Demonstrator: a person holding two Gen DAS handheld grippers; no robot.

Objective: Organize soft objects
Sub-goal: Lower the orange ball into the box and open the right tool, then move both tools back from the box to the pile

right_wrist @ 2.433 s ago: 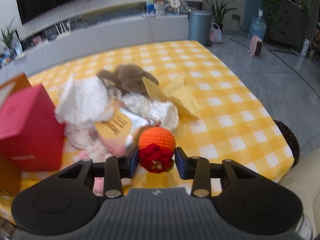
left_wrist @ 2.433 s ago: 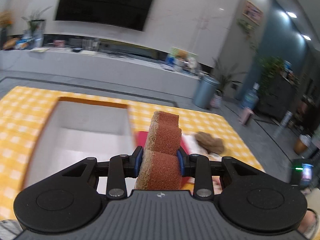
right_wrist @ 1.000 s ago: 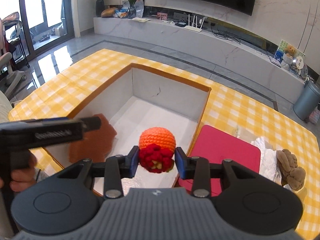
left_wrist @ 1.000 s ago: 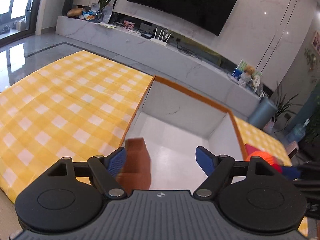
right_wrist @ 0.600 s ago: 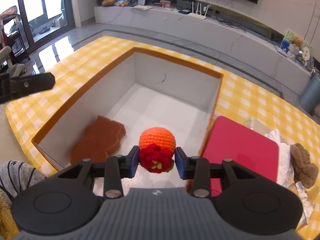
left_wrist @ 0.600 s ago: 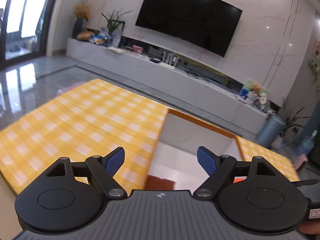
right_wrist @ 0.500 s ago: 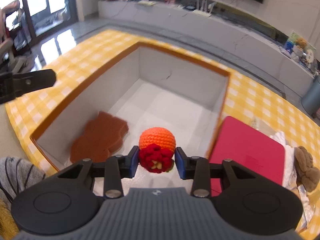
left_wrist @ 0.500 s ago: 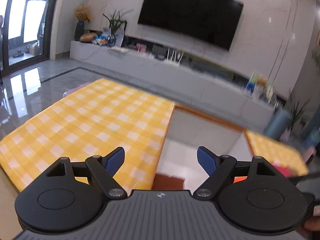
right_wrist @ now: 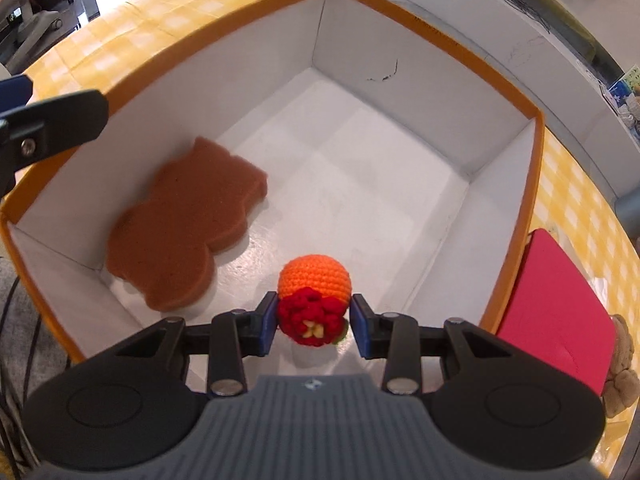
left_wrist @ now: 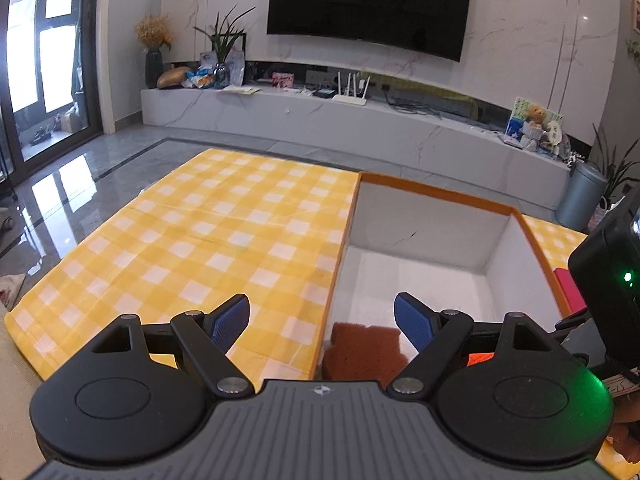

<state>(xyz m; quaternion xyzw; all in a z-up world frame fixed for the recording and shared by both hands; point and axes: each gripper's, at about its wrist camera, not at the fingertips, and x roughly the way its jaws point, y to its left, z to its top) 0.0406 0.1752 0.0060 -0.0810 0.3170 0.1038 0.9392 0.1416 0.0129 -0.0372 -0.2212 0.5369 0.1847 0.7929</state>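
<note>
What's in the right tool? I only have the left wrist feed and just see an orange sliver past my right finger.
Observer: A crocheted orange ball with a red flower on it, clamped between the right tool's pads.
Operator: Over the box?
Observer: Yes, inside the rim of the white box, above the near part of its floor.
Operator: Clear of the sponge?
Observer: The brown sponge lies flat by the left wall, apart from the ball.
Operator: Anything left outside?
Observer: A brown plush toy on the cloth, past the red block.
</note>
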